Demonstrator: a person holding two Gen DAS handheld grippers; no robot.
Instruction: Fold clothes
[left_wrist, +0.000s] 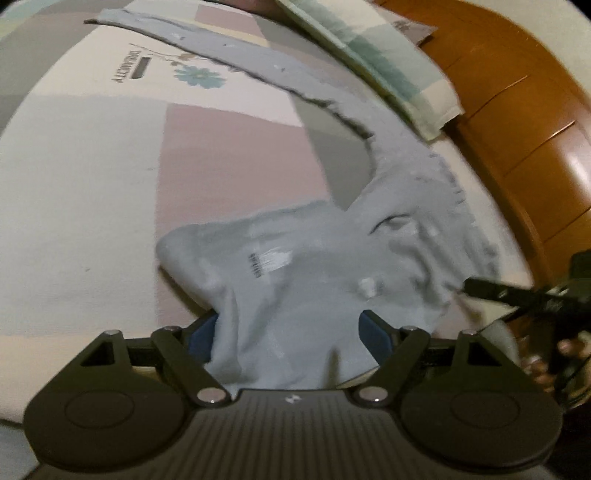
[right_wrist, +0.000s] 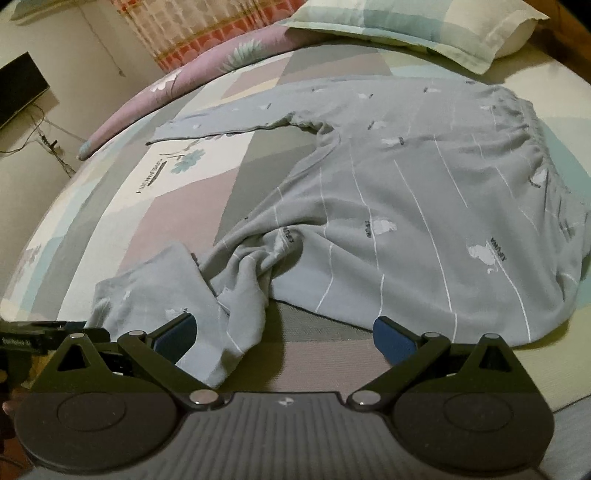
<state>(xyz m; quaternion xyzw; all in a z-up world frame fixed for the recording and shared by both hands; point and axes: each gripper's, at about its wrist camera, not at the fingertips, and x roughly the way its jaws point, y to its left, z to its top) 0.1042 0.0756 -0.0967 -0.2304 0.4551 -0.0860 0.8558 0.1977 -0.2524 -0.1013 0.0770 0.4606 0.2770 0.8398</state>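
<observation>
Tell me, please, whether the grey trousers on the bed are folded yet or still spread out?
Mostly spread: the grey trousers lie open on the bed sheet, one leg stretched flat and the near leg bunched and twisted.

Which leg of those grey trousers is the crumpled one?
The near leg, bunched up by the grippers; the far leg lies flat and straight toward the pink quilt.

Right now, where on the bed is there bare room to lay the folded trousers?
Free: the wide stretch of bedsheet between the two legs of the grey trousers, around the printed flower. A narrow strip is bare just ahead of the right gripper. Crowded: the pillow beyond the waistband, and the bunched leg at the left gripper.
</observation>
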